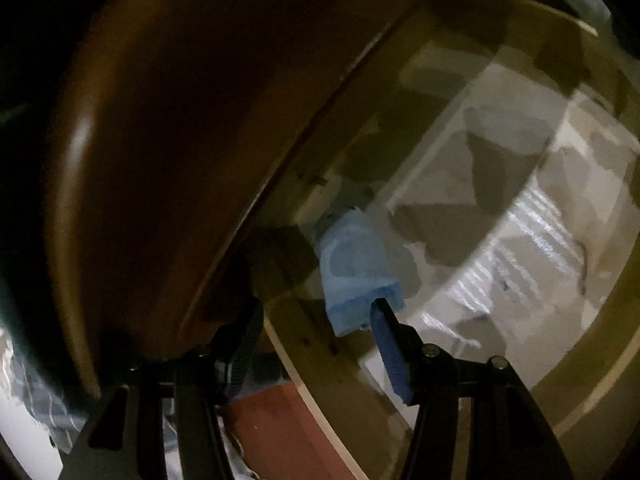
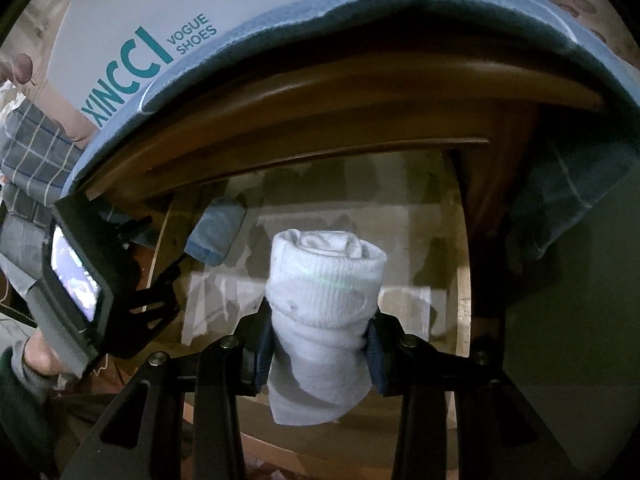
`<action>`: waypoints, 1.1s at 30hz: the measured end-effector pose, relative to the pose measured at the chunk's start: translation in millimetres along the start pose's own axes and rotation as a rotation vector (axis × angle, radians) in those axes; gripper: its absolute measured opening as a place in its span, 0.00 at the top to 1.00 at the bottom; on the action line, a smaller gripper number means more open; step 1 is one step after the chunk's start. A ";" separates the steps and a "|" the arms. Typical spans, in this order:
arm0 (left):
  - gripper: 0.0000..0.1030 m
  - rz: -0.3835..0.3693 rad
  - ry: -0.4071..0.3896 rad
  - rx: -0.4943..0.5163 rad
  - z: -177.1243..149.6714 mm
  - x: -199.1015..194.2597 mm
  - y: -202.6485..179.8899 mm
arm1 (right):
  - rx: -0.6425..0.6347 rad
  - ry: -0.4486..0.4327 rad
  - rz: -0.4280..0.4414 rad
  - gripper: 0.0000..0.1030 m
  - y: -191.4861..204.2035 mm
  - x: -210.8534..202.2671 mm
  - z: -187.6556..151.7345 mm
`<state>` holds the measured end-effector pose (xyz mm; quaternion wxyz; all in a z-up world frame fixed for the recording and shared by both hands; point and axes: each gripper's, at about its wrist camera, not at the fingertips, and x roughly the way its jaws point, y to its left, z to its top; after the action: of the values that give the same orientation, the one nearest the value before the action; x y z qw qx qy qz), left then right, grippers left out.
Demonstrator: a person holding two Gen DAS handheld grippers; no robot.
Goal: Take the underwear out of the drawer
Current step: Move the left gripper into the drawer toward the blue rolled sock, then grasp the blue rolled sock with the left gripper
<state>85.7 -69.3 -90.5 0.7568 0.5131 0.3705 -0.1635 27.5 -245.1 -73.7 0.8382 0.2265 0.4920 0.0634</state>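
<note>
Dim, motion-blurred left view; fisheye-bent, dark edges.

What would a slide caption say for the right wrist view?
Right gripper shut on a rolled white garment above the open drawer, with a folded blue piece inside.

Open drawer [image 2: 460,240] floor mostly bare beyond blue roll [image 2: 216,236], overhanging wooden top [image 2: 320,100] above.
</note>
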 end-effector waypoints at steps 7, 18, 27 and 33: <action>0.44 -0.087 -0.061 0.069 3.5 17.1 -4.2 | 0.008 0.001 0.004 0.65 0.7 0.0 0.5; 0.44 -0.122 -0.048 0.116 15.5 44.7 -7.1 | 0.041 -0.016 0.008 0.65 -7.6 -7.8 -1.1; 0.45 -0.138 -0.023 0.131 25.7 62.4 -8.4 | 0.023 -0.001 0.029 0.65 -0.4 -5.9 -1.0; 0.45 -0.106 -0.029 0.153 26.4 72.2 -16.7 | 0.025 0.010 0.034 0.65 -2.2 -4.8 0.5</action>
<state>134.2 -90.4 -148.7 0.7108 0.5468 0.3726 -0.2385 25.3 -248.8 -70.6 0.8316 0.2448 0.4932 0.0727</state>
